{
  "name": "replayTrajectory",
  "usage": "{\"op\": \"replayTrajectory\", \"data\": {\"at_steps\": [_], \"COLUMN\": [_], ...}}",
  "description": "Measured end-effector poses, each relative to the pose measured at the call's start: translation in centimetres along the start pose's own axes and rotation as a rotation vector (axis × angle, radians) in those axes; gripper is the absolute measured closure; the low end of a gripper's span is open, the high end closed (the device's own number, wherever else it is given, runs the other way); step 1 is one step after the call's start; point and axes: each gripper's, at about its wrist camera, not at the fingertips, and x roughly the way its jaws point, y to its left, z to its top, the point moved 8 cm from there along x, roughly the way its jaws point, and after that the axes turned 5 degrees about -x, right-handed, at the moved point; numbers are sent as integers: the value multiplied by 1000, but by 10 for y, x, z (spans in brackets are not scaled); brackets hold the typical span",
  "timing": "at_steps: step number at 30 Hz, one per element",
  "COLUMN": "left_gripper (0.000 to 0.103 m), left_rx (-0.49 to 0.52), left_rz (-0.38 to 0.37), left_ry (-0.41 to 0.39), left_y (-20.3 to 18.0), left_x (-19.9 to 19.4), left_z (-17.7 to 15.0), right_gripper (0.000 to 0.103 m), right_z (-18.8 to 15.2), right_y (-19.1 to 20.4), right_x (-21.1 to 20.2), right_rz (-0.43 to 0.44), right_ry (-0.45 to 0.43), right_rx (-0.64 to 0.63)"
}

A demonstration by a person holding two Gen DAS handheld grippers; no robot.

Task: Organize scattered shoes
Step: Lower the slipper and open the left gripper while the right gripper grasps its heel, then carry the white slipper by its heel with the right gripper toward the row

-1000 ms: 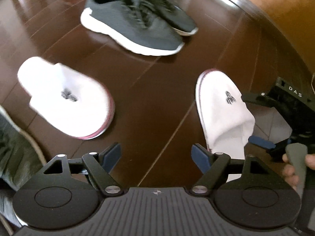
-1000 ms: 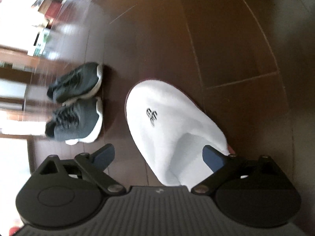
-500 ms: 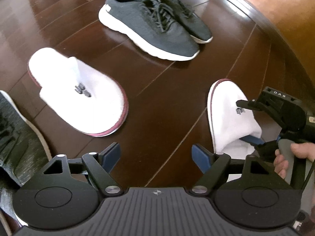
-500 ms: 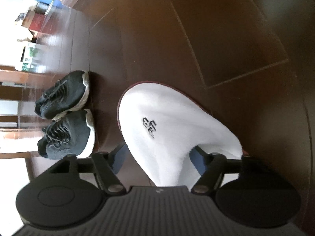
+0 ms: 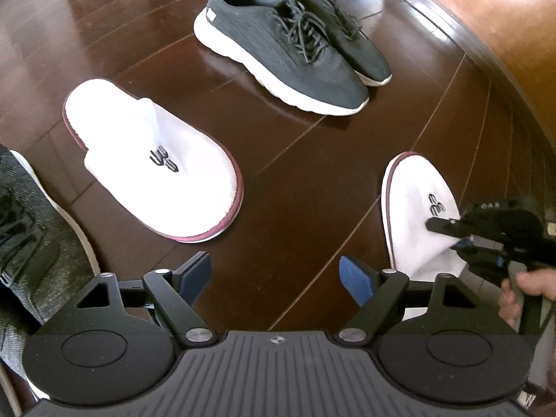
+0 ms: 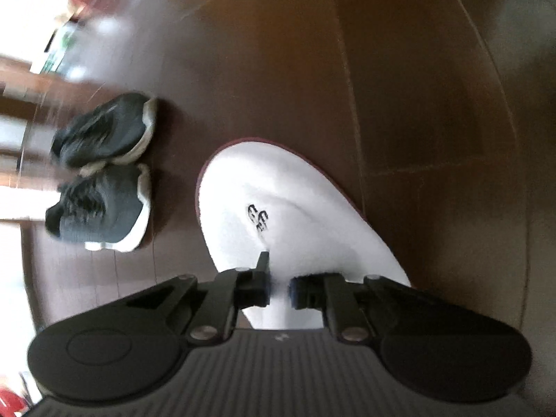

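Two white slippers with maroon soles lie on the dark wood floor. One slipper [image 5: 156,170] rests at the left, ahead of my open left gripper [image 5: 274,272], which holds nothing. The other slipper [image 5: 417,215] lies at the right, and my right gripper [image 5: 462,239] pinches its upper near the opening. In the right wrist view that slipper [image 6: 278,208] fills the middle, with the right gripper [image 6: 279,286] shut on the fabric of its upper. A pair of dark sneakers [image 5: 295,41] with white soles stands side by side farther off.
A grey knit sneaker [image 5: 31,239] lies at the left edge, close to my left gripper. A curved wooden baseboard and wall [image 5: 486,21] bound the floor at the right. A person's hand [image 5: 528,288] holds the right gripper's handle. The dark sneakers [image 6: 104,170] appear blurred in the right wrist view.
My right gripper has closed from open onto the right slipper's upper. The left view has shifted, so both slippers and the sneakers sit lower and farther right in it.
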Motion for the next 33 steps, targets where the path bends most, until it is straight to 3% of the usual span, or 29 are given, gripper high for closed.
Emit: {"op": "replayTrajectory", "data": {"at_steps": [5,12,17,22,26,30,33], "left_gripper": [17,17,16,16,16,16,16], "left_rx": [-2,7,15,13,11,6,1], "left_rz": [-9,-14,-11,-10,-12,-11,-11], "left_ry": [-9,-6,-4,-8,-3,1,1], "left_y": [-2,-4,-6,-7,-8,-6,-4], "left_x": [-1,1,2,3,5,6,6], "left_z": [4,2,3,4,3,3,3], "right_gripper": [92,92,91,89,85,79,68], "right_z": [3,-22,-47,-70,-80,-80,-75], "right_y": [23,37,25,4,10,21,26], "right_x": [-14,-22,-21,-15,4,20,28], "right_rz": [-7,-76,-210,-334,-312,-290,-297], "right_ry": [56,297,496,603,548,467,422], "right_rx": [-409,-1111,-1611,-2135,-2261,-2184,-2058]}}
